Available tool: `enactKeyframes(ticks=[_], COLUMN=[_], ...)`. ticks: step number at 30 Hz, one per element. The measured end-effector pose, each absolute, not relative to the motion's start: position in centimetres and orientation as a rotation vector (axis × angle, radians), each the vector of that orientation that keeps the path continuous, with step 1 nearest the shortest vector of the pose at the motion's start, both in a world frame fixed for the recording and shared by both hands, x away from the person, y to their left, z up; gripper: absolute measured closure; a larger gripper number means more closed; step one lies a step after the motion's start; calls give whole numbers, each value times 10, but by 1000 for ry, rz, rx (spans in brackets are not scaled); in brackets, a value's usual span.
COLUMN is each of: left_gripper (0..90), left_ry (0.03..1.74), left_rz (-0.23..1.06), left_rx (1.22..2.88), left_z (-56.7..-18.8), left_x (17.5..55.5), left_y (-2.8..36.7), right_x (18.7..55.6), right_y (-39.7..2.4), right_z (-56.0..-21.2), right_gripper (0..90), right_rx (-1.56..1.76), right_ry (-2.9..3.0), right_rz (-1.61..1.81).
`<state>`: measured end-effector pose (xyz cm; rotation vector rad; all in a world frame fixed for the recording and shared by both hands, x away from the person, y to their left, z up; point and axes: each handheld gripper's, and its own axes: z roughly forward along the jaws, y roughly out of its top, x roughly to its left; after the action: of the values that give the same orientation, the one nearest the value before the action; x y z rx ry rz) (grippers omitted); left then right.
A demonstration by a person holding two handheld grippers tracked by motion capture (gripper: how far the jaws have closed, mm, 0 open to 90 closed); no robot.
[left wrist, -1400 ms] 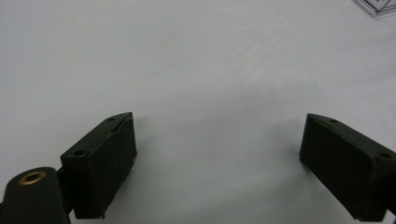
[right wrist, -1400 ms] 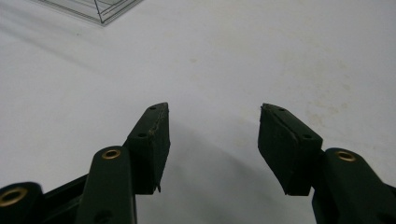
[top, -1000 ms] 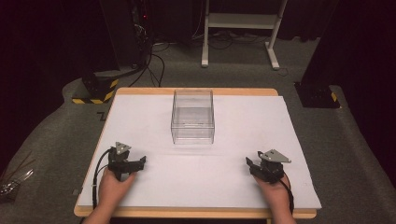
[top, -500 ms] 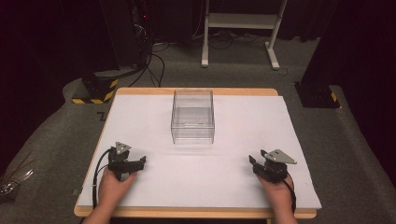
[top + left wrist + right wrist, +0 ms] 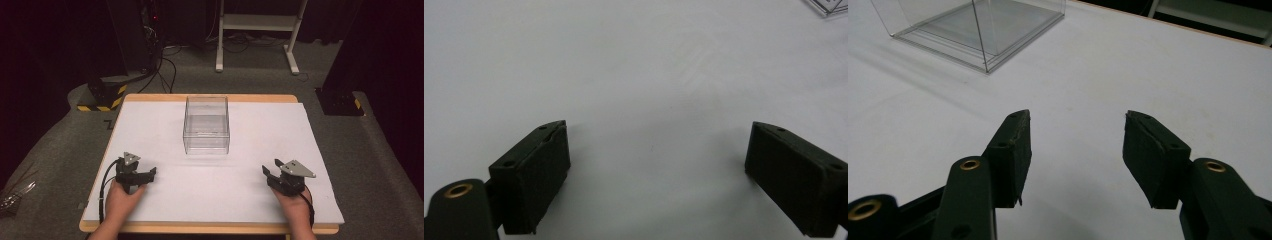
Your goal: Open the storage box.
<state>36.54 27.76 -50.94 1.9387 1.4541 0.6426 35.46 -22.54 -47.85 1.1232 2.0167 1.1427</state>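
Right tongs (image 5: 270,175) have slid slightly outward, jaws spread, empty; left tongs (image 5: 145,173) stay put, spread wide. Clear box (image 5: 206,125) waits ahead between them on the worktop (image 5: 260,130), untouched.

I count one clear plastic box (image 5: 206,125) on one white-topped table (image 5: 260,190). I count two grippers: one left gripper (image 5: 150,173) and one right gripper (image 5: 266,171), each with two black jaws, four jaws in total. I count two hands: one left hand (image 5: 120,200) and one right hand (image 5: 295,207). Two grey three-cornered plates are present, one per gripper. On the floor beyond the table I count one white metal stand (image 5: 257,22).
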Motion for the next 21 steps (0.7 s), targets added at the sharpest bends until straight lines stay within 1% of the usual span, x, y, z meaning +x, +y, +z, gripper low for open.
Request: enactKeyframes(ticks=[21], left_gripper=[112], left_ry=[1454], left_rz=[642], left_rx=[1939], left_z=[-509], left_x=[365], left_y=[278], right_x=[349], right_y=[-198], right_z=[-473], right_gripper=[461], right_rx=[1053], right_ry=[2050], right_rz=[1199])
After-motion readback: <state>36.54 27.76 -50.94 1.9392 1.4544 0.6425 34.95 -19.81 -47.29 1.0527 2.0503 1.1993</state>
